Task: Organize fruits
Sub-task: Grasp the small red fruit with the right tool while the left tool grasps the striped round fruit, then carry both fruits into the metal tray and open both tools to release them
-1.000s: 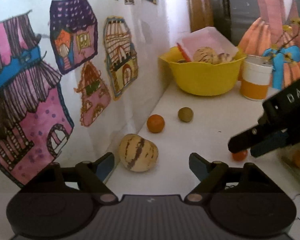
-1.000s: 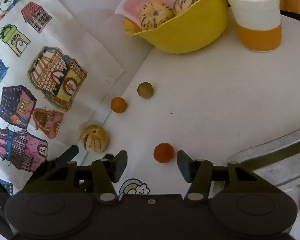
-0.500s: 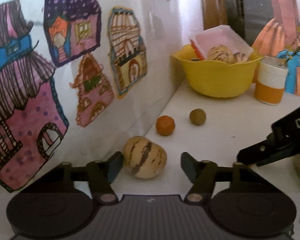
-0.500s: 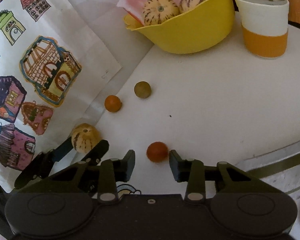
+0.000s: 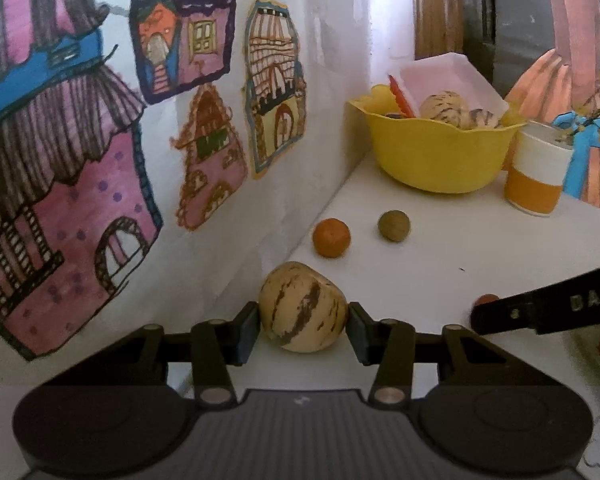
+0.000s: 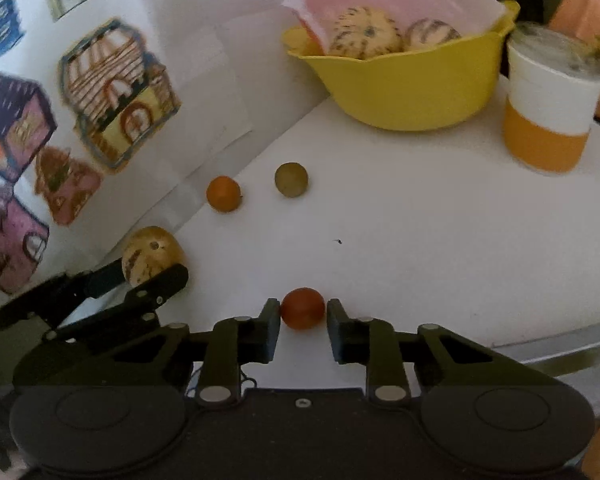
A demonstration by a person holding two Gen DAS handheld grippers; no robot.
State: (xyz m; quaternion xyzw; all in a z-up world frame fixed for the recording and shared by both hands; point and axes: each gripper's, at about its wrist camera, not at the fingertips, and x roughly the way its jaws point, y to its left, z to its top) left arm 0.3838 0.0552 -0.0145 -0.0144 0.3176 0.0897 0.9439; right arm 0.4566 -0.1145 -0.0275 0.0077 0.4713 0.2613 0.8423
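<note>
Left wrist view: the left gripper (image 5: 302, 326) has its pads touching both sides of a striped melon (image 5: 302, 306) that sits on the white table (image 5: 440, 264) at the foot of a sheet of house drawings (image 5: 140, 132). The jaws are closed onto the fruit. At 12 o'clock from the melon lies an orange fruit (image 5: 331, 237), with a green fruit (image 5: 394, 226) just beside it at 3 o'clock. Farther off at 1 o'clock stands a yellow bowl (image 5: 436, 156) holding more striped melons and a pink tray (image 5: 448, 76); an orange-and-white jar (image 5: 538, 172) stands just beside the bowl at 3 o'clock. The right gripper's finger enters from 3 o'clock, hiding most of a red fruit (image 5: 486, 301).

Right wrist view: the right gripper (image 6: 303, 328) brackets the red fruit (image 6: 302, 308) on the table, jaws narrow, a thin gap visible on each side. The left gripper (image 6: 144, 280) sits at 9 o'clock, on the melon (image 6: 150, 254). The orange fruit (image 6: 223, 193) and green fruit (image 6: 291, 179) lie at 11 and 12 o'clock, the bowl (image 6: 412, 92) and jar (image 6: 550, 116) beyond them.
</note>
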